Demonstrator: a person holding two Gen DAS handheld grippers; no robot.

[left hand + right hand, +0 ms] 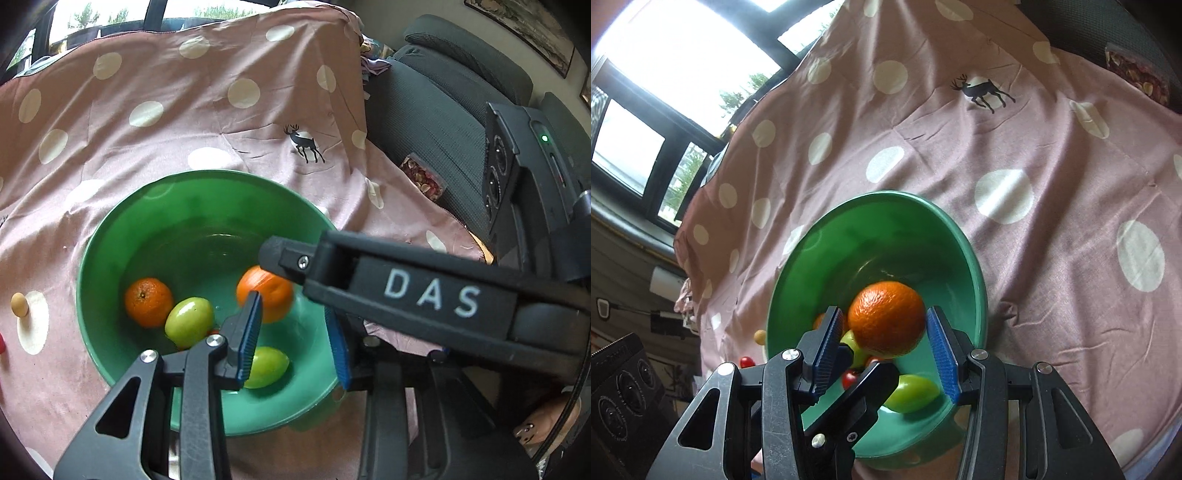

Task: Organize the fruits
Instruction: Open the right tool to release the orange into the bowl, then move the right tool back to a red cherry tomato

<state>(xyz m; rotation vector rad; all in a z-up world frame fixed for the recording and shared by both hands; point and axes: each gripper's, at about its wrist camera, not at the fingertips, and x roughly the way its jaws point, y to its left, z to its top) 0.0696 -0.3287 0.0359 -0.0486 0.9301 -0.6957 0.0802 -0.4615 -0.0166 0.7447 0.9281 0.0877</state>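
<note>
the right gripper (884, 352) hangs over the near side of the green bowl (827, 236), which sits on the table under a pink spotted cloth (1052, 177), and the orange (886, 317) lies directly ahead between its two blue pads. the jaws look spread slightly wider than the fruit: there is a sliver of gap at the right pad, and on the left the pad stands clear of the peel, so the orange seems to be out of the pinch, dropping or resting inside the bowl rather than held. from the left wrist view the same orange (265, 293) shows blurred under the tip of the right gripper (280, 254). the left gripper (295, 347) is also over the bowl, closer to the near rim, its pads apart with nothing pressed between them; a green fruit (267, 367) lies just past them on the bowl floor. another orange (149, 302) and a second green fruit (189, 323) touch each other at the bowl's left side. a small tan fruit (19, 304) waits on the cloth, well left of the bowl and nearer the left hand, likely next.
</note>
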